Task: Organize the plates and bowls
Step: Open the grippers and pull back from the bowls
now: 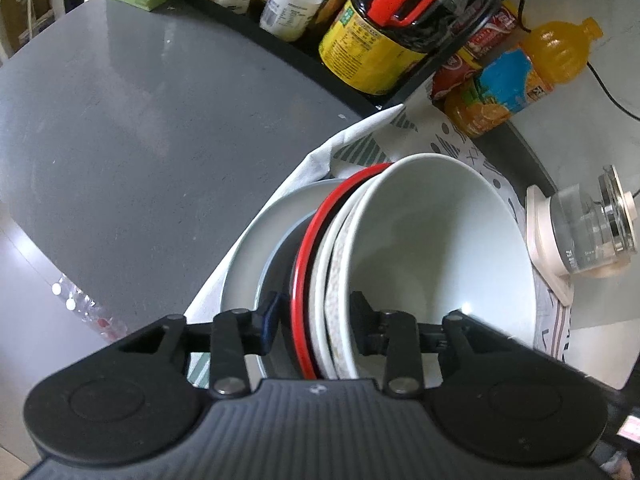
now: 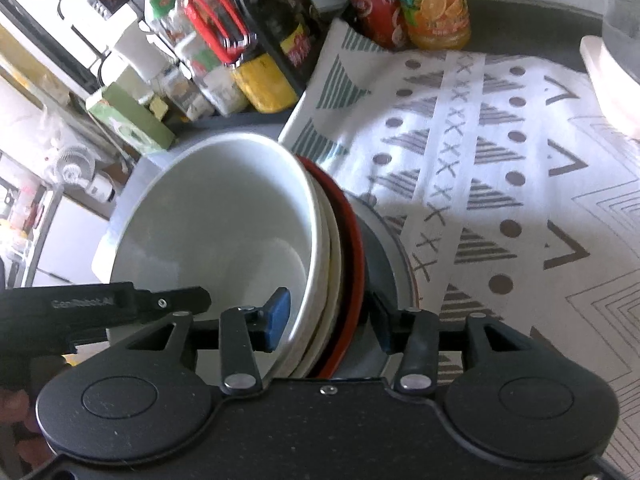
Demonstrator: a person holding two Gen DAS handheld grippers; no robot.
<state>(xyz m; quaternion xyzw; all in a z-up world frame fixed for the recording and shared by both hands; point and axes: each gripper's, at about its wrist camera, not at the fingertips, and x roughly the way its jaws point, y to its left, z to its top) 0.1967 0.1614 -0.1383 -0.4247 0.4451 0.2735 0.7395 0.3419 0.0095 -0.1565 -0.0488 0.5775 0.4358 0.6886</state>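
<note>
Both grippers (image 1: 314, 320) (image 2: 326, 316), jaws apart

A white bowl (image 1: 440, 240) nests in a red-rimmed plate (image 1: 308, 240) on a white cloth (image 2: 500, 152) printed with grey triangles, dots and crosses, over the grey worktop (image 1: 140, 120).

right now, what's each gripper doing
Left gripper: jaws open, straddling the bowl stack rims, not pressing.
Right gripper: jaws open, straddling the same rims.

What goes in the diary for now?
left gripper: open, astride bowl stack | right gripper: open, astride same stack | base: patterned cloth
</note>
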